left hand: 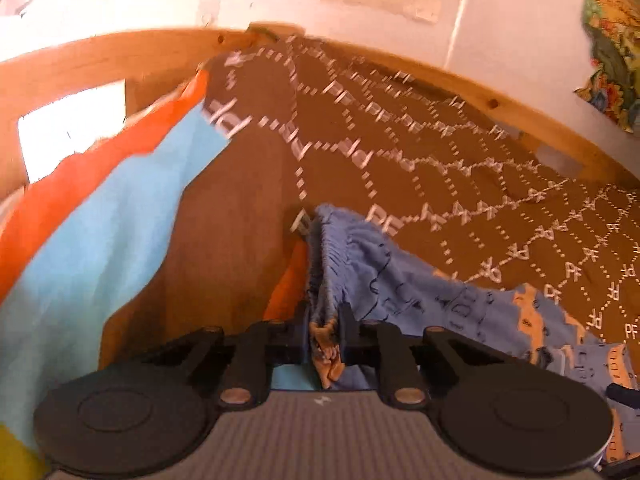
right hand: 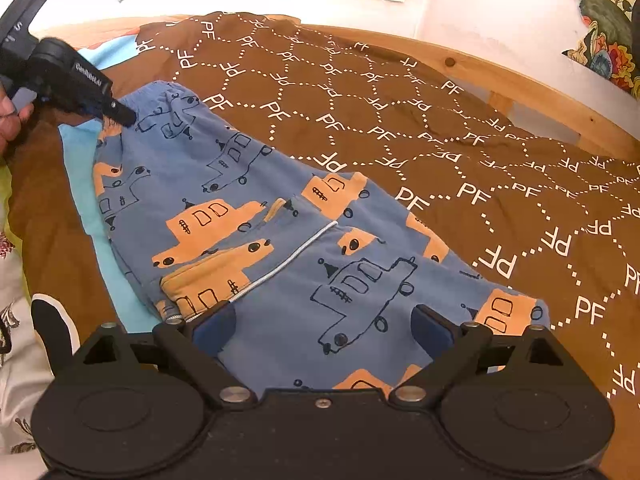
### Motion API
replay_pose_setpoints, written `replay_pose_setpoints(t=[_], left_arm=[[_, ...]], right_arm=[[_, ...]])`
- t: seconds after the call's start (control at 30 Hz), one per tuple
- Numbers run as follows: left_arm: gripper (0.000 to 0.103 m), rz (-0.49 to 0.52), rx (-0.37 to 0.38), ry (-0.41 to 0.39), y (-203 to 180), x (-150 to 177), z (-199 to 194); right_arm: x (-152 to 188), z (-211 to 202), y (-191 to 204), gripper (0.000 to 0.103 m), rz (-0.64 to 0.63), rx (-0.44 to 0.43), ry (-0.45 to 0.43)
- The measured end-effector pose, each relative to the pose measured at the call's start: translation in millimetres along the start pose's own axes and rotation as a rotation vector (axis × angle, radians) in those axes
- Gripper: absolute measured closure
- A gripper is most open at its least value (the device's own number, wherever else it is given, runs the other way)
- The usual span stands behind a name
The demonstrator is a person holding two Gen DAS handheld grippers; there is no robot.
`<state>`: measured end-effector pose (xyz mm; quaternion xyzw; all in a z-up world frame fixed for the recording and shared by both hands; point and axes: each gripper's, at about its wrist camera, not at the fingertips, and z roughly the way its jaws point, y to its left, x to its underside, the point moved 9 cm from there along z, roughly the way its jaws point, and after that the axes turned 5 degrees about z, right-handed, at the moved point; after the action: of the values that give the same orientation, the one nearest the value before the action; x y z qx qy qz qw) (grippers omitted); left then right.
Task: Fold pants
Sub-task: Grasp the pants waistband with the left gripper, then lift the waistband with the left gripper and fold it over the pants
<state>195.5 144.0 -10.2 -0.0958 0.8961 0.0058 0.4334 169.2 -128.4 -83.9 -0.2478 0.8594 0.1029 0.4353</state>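
Observation:
The blue pants (right hand: 280, 216) with orange and outlined car prints lie on the brown bedspread (right hand: 460, 152), waistband at the far left, a white drawstring across the middle. My left gripper (left hand: 324, 340) is shut on the bunched waistband (left hand: 332, 248) and lifts it; it also shows in the right wrist view (right hand: 120, 114), pinching that same waistband corner. My right gripper (right hand: 324, 324) is open, its blue-padded fingers (right hand: 212, 328) spread just above the near end of the pants, touching nothing that I can see.
The wooden bed frame (right hand: 500, 76) runs along the far side against a white wall with pictures. A light blue and orange cloth (left hand: 100, 216) lies under the bedspread at the left. A patterned pillow (right hand: 604, 28) sits at the far right.

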Motion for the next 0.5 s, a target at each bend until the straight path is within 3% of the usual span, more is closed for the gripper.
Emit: replay_pose_setpoints(t=[0.23,0.37,0.5], left_arm=[[0.089,0.087,0.128,-0.113,-54.0,-28.0,-41.7],[0.089,0.217,0.237,-0.185,-107.0,-42.0,-69.1],[0.089,0.341,0.348,-0.188,-165.0,-38.5,-85.0]], right_arm=[[-5.3,-8.5,-1.9,0.012,-0.018,0.014,-0.047],[-15.7,-23.6,-23.5,0.012,-0.022,0.029,-0.056],[-20.2,-49.7,-61.0,0.013,-0.049,0.072,-0.028]])
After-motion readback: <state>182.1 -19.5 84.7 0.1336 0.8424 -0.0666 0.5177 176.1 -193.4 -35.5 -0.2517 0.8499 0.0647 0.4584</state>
